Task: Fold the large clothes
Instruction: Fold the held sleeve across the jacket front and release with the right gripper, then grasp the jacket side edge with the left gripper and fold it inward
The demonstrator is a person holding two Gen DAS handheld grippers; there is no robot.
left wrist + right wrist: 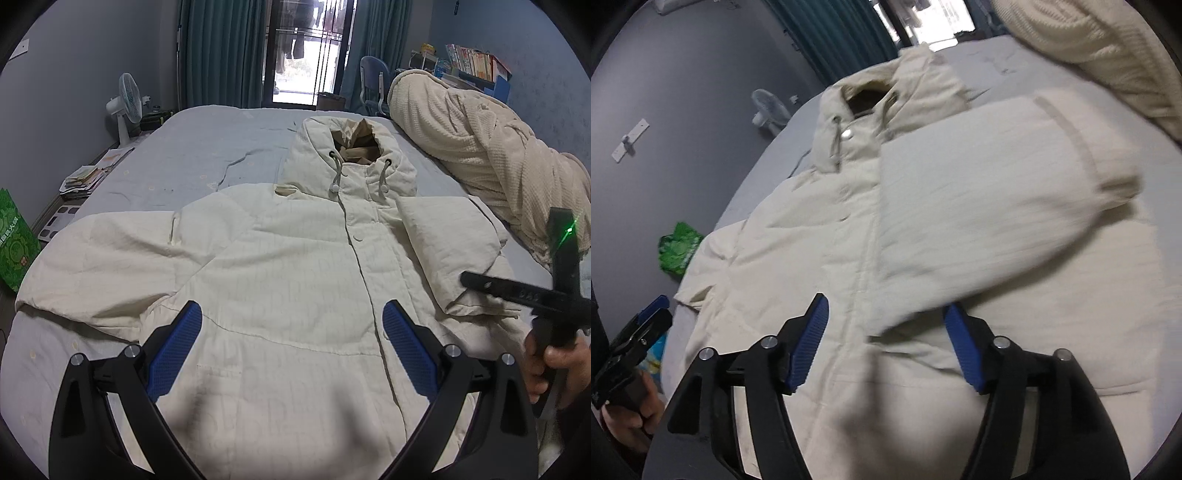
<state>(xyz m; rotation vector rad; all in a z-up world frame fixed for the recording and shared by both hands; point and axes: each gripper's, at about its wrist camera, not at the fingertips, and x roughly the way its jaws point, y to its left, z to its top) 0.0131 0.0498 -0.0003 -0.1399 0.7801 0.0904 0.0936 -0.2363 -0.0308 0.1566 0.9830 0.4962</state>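
Here, the labelled parts run from the left of the scene to the right.

Green bag: at 9 o'clock of the left wrist view, on the floor beside the bed; no part in the fold.

Left sleeve: spread out flat toward 9 o'clock, not yet folded; judged the next panel to bring in.

Left tool: fingers wide apart, holding nothing, hovering over the lower front of the jacket at 6 o'clock.

Jacket: cream hooded coat lying face up on the bed, hood toward 12 o'clock, hem nearest the cameras.

Right sleeve: already laid across the chest, its cuff pointing toward 3 o'clock in the right wrist view.

Right tool: fingers spread, gripping nothing, just beside the lower edge of the folded sleeve; whether it touches the cloth cannot be told.

Blanket roll: at 2 o'clock, close to the jacket's right shoulder.

Technique: pinch the left cuff through both layers, lift only enough to clear the padding, and lay it across to mirror the right sleeve; press the crease along the shoulder line so the thick fabric does not spring back.
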